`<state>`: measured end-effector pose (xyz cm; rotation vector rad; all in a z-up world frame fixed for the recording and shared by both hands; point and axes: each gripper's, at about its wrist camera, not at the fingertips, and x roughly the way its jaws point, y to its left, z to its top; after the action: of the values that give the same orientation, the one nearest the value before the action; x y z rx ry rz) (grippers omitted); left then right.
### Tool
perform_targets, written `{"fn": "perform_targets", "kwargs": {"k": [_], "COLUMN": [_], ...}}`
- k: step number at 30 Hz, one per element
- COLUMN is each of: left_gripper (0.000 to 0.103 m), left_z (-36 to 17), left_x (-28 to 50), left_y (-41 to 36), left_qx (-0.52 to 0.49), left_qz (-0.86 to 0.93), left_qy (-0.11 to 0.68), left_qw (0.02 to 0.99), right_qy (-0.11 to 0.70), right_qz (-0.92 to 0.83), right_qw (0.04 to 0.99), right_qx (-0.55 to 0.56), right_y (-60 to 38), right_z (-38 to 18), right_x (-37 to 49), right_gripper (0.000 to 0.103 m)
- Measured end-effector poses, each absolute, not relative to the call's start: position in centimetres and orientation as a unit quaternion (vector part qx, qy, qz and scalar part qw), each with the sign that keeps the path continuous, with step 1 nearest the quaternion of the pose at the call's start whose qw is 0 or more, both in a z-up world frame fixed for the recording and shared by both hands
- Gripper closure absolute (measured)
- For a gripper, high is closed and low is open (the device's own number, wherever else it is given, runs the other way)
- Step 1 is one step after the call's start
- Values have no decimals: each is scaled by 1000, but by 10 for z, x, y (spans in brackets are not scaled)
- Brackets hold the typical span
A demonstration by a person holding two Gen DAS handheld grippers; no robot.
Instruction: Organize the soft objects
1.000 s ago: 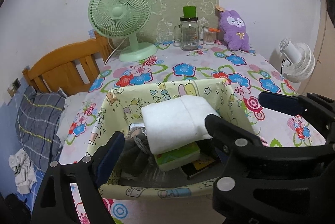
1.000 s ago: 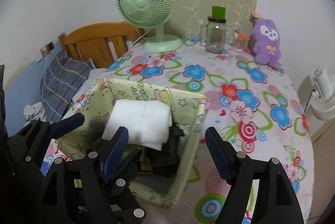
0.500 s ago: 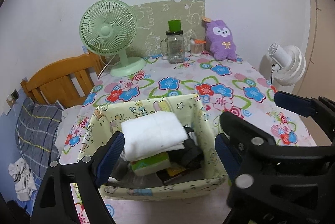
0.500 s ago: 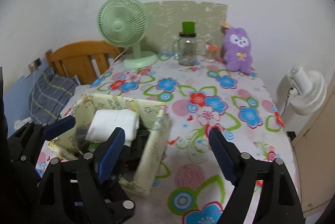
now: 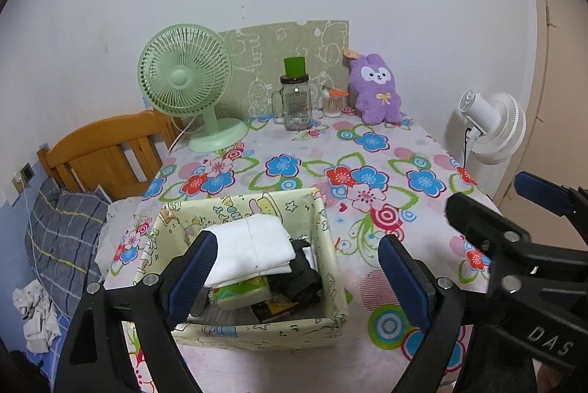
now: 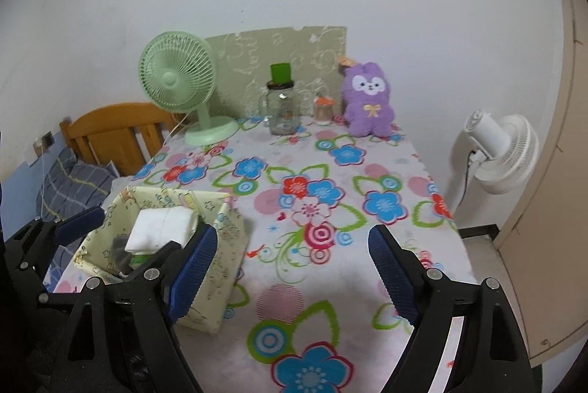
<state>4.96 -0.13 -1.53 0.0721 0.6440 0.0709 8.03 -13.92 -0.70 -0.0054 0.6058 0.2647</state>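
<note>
A yellow cartoon-print fabric box [image 5: 323, 235] [image 6: 228, 238] stands at the near left of the flowered table. A folded white cloth [image 5: 253, 248] [image 6: 163, 227] lies on top of its contents, over a green packet [image 5: 242, 294] and dark items [image 5: 301, 275]. A purple plush rabbit [image 5: 376, 90] [image 6: 367, 101] sits at the table's far edge. My left gripper [image 5: 294, 281] is open and empty, held above the box's near side. My right gripper [image 6: 290, 271] is open and empty over the bare tablecloth, right of the box.
A green desk fan [image 5: 187, 80], a glass jar with a green lid [image 5: 296, 99] and a small cup [image 5: 334, 101] stand along the far edge. A white fan [image 5: 492, 125] stands off the table's right. A wooden headboard [image 5: 106, 150] and bedding are at the left.
Both grippers have drawn back and up from the box, so it looks smaller and lower. The right gripper has swung right over the open tablecloth. The white cloth stays in the box.
</note>
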Motion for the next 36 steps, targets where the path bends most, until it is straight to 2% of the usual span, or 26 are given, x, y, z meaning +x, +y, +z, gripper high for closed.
{"fn": "perform_targets", "kwargs": {"k": [8, 12, 22, 36], "left_gripper": [8, 6, 0, 0], "left_z": [-1, 5, 18, 20], "left_x": [37, 30, 11, 7], "left_y": [-15, -21, -23, -17], "left_qx": [38, 42, 38, 32], "left_qz": [34, 35, 34, 29], "left_qy": [293, 280, 247, 239], "left_qw": [955, 958, 968, 970], "right_qy": [271, 252, 223, 220], "right_qz": [99, 84, 62, 67], "right_qw": [957, 964, 973, 973], "right_qx": [11, 15, 9, 12], "right_y": [-173, -188, -204, -200], "right_z": [5, 11, 21, 22], "right_x": [65, 55, 32, 28], "right_gripper": [16, 10, 10, 10]}}
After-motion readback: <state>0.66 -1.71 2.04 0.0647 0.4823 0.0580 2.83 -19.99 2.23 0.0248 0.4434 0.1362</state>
